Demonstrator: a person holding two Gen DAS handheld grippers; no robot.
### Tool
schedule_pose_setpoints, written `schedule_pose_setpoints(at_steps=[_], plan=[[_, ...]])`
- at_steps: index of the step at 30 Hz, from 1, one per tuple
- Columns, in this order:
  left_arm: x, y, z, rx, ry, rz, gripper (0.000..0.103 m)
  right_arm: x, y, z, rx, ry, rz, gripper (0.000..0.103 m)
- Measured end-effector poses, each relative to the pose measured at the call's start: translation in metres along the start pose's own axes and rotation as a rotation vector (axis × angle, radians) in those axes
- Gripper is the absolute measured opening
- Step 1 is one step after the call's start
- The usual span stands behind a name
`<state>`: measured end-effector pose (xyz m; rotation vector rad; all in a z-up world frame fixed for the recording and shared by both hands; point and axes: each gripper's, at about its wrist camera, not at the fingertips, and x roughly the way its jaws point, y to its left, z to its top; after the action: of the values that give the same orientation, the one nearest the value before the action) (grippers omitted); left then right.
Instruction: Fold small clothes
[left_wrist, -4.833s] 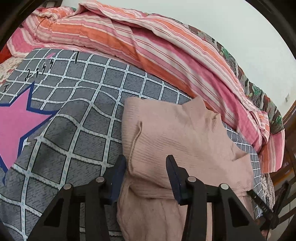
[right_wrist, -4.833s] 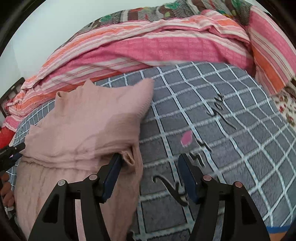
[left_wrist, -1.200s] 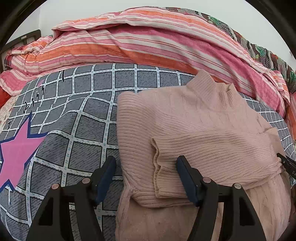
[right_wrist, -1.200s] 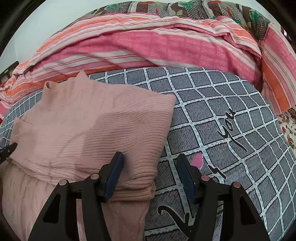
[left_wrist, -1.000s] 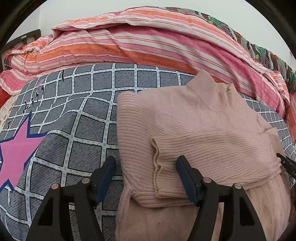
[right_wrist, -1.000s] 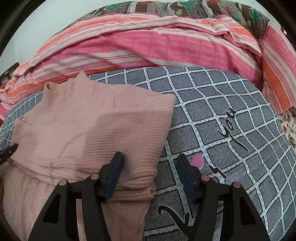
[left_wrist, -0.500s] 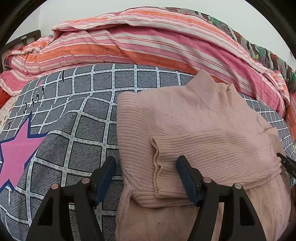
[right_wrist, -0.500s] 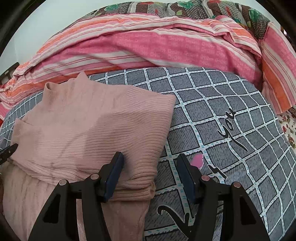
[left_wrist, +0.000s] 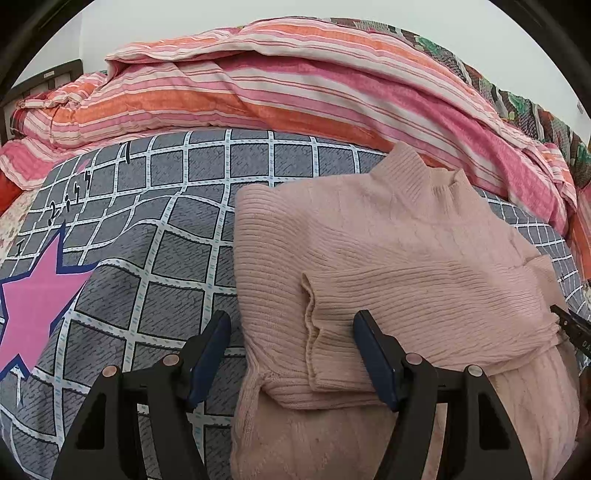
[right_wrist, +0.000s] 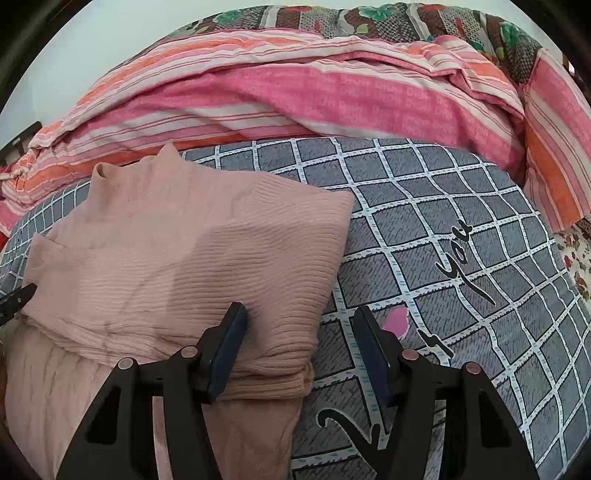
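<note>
Right now the pale pink ribbed knit sweater (left_wrist: 388, 258) lies on the grey bedsheet with a white grid print (left_wrist: 147, 258), its high collar toward the heap of pink-and-orange striped bedding (left_wrist: 258, 92) at the far side. Both sleeves are folded in across the chest, and the cuff of one ends near the sweater's left edge. The lower body of the sweater is not yet folded and runs back toward the person.

The left gripper (left_wrist: 291, 350) hovers over that left edge with its jaws parted. One blue pad is over the sheet and the other over the knit, with the sleeve cuff between them, and neither pad presses on cloth. The right gripper (right_wrist: 299, 347) hovers in the same way at the opposite side edge, released, with one pad over the folded sleeve and one over the sheet. Nothing is grasped by either.

The sleeve step looks finished, so the fold in hand is probably the bottom-to-top one. For that, both grippers need to drop back to the hem, which lies mostly below both views, pinch it at the two corners, and carry it up toward the collar together so the sleeves stay tucked and the edges stay square.
</note>
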<state>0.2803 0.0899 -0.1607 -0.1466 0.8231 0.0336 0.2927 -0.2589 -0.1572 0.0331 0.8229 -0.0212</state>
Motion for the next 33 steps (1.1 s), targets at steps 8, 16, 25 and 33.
schedule_pose_setpoints(at_steps=[8,16,25,33], plan=[[-0.014,0.022,-0.008,-0.099,-0.014,-0.154,0.073,-0.011,0.001,0.001,-0.001,-0.024,0.022,0.059],[-0.055,0.012,-0.048,0.041,-0.03,-0.171,0.073,-0.06,-0.01,-0.025,-0.005,-0.025,0.12,0.059],[-0.104,0.009,-0.105,0.101,-0.034,-0.214,0.072,-0.111,-0.032,-0.093,0.046,-0.02,0.133,0.059],[-0.136,0.014,-0.152,0.072,-0.004,-0.364,0.068,-0.148,-0.023,-0.142,-0.002,0.042,0.252,0.035]])
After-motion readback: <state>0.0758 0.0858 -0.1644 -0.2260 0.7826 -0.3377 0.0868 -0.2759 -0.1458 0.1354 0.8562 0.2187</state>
